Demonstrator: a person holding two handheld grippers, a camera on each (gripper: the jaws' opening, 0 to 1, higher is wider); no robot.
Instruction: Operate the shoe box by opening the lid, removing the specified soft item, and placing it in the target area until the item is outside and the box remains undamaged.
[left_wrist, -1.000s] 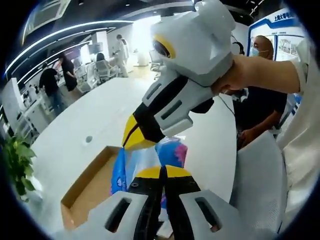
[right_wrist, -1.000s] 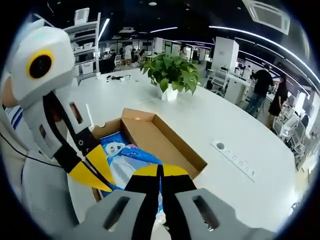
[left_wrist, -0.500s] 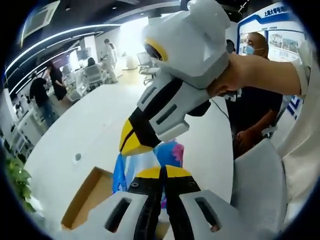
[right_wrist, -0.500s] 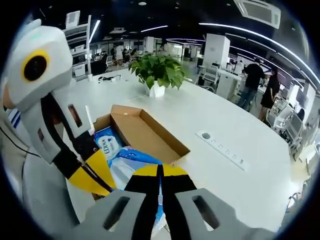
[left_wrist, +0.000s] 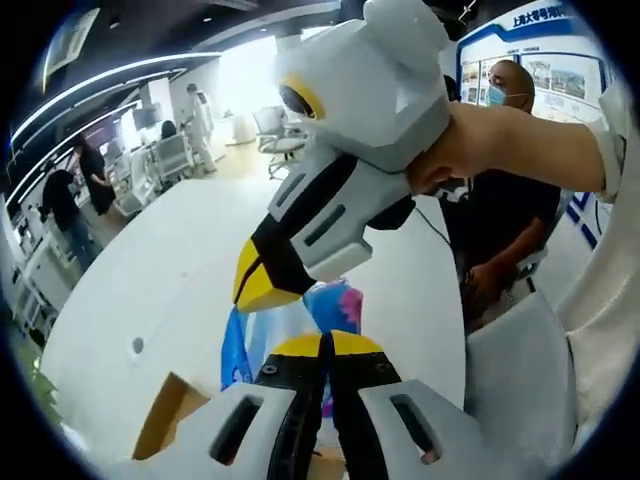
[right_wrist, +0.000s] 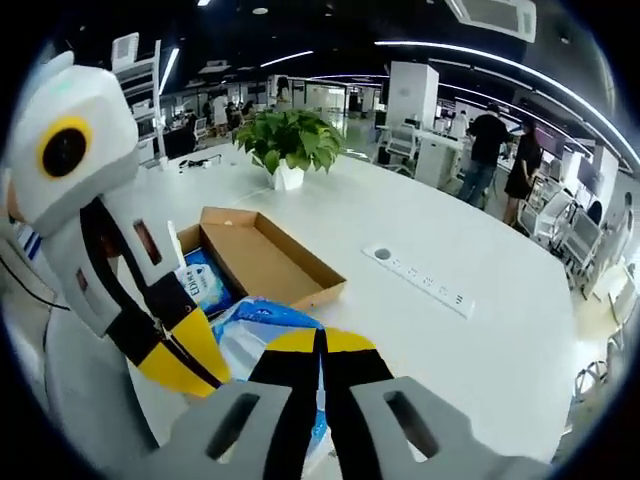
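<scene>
Since a second ago we see the soft blue package lifted higher, and the cardboard shoe box has dropped lower and farther away. Left gripper view: our left gripper (left_wrist: 325, 345) has its yellow-tipped jaws pressed together on the top edge of the soft blue package (left_wrist: 290, 325), which hangs just past the tips with a pink patch at its upper right. Right gripper (left_wrist: 262, 285) comes in from above, tips closed and touching the same package at its upper left edge. A corner of the cardboard shoe box (left_wrist: 165, 425) sits low on the white table (left_wrist: 150, 280). A person in dark clothes (left_wrist: 505, 215) stands at right. Right gripper view: right gripper (right_wrist: 322, 345) jaws together, clamped on the package (right_wrist: 255, 325). Left gripper (right_wrist: 185, 355) enters from the left, tips shut at the package's left edge. Shoe box (right_wrist: 265, 260) lies open on the table (right_wrist: 450, 340), another blue pack (right_wrist: 200, 285) inside it. Beyond it we note a potted plant (right_wrist: 285, 140) and a power strip (right_wrist: 420, 283).
</scene>
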